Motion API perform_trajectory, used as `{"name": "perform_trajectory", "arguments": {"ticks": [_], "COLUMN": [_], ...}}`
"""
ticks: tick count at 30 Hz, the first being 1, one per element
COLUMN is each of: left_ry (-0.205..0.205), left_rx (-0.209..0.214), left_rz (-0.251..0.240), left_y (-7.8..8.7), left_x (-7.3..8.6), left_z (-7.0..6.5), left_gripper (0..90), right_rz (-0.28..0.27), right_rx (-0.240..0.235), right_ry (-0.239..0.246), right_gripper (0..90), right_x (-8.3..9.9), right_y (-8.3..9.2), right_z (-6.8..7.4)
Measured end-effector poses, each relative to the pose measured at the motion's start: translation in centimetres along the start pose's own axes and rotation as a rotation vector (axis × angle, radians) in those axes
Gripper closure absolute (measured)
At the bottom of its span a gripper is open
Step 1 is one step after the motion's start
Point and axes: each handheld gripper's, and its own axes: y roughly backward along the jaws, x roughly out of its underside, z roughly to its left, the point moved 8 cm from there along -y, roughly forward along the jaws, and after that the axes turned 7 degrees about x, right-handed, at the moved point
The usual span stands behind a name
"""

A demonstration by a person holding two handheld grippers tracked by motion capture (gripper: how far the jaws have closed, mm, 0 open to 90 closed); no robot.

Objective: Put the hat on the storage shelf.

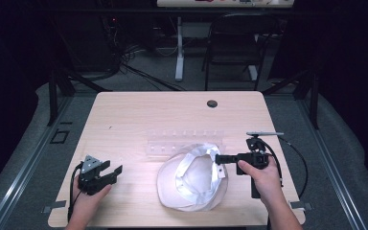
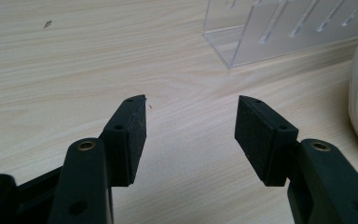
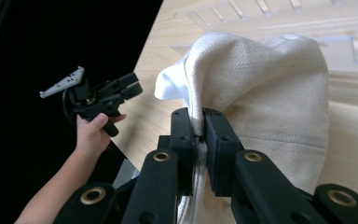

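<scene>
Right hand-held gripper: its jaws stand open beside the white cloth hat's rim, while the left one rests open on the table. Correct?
Not quite. In the right gripper view the right hand-held gripper is shut on the white cloth hat, pinching its rim. The left hand-held gripper is indeed open, nothing between its jaws.

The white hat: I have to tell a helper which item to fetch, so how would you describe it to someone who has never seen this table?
Look at the light wooden table; near its front edge, right of the middle, lies the white hat, soft cloth, upside down, its hollow inside showing. The right gripper pinches its rim. The clear plastic rack just behind it is stiff and see-through; the hat is floppy fabric.
</scene>
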Motion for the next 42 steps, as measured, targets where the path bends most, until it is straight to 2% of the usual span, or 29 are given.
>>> {"name": "perform_trajectory", "arguments": {"ticks": [5,10,15,28,37,42], "left_ry": [0.0,-0.003,-0.008,-0.01,-0.021,-0.027], "left_rx": [-0.001,0.0,-0.002,0.003,0.005,0.008], "left_rz": [-0.001,0.0,-0.001,0.003,0.004,0.002], "left_y": [0.0,0.0,-0.1,-0.1,-0.2,-0.3], "left_x": [0.0,0.0,0.0,0.1,0.0,0.0], "left_z": [0.0,-0.1,-0.2,-0.2,-0.4,-0.5], "left_gripper": [44.0,44.1,44.7,44.7,44.8,44.9], "right_rz": [-0.016,-0.02,-0.021,-0.03,-0.034,-0.041], "right_rx": [-0.01,-0.008,-0.029,-0.04,-0.079,-0.084], "right_ry": [0.017,0.03,0.04,0.058,0.077,0.088], "right_gripper": [83.0,83.0,83.1,83.1,83.2,83.2], "right_x": [-1.0,-1.5,-2.1,-2.9,-3.4,-3.8], "right_y": [0.5,0.7,1.2,1.7,2.2,2.5], "right_z": [1.4,2.2,3.1,4.3,5.6,6.3]}}
